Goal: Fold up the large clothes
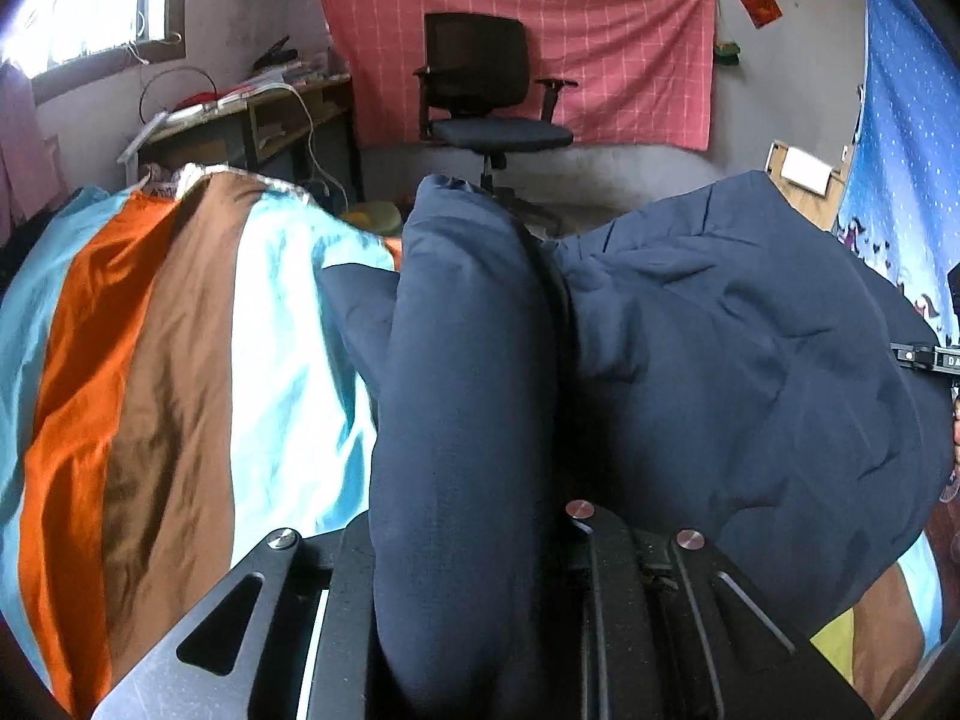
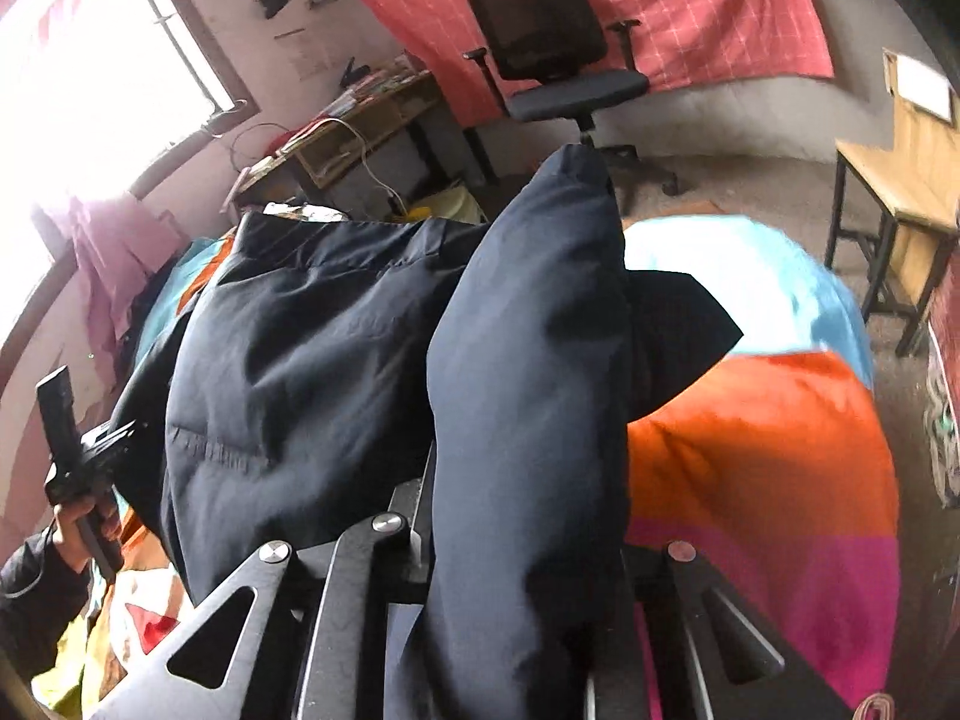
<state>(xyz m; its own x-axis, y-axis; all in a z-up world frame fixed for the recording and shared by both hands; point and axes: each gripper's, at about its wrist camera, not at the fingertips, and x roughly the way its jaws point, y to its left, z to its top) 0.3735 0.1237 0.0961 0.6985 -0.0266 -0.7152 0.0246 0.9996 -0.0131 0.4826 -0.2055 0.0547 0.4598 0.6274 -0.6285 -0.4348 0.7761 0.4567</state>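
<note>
A dark navy padded jacket (image 1: 738, 348) lies over a bed with a striped cover (image 1: 150, 360). My left gripper (image 1: 480, 480) is shut on a thick fold of the jacket (image 1: 462, 390), which bulges up and hides both fingers. In the right wrist view the jacket (image 2: 288, 348) spreads to the left, and my right gripper (image 2: 528, 510) is shut on another puffy fold (image 2: 528, 372) that covers its fingers. The left gripper's body (image 2: 78, 462) shows at the far left, held by a hand.
The bed cover (image 2: 768, 438) has blue, orange, brown and pink stripes. A black office chair (image 1: 486, 96) stands before a pink wall cloth (image 1: 630, 48). A cluttered desk (image 1: 252, 114) is at the back left, and a wooden table (image 2: 900, 180) at the right.
</note>
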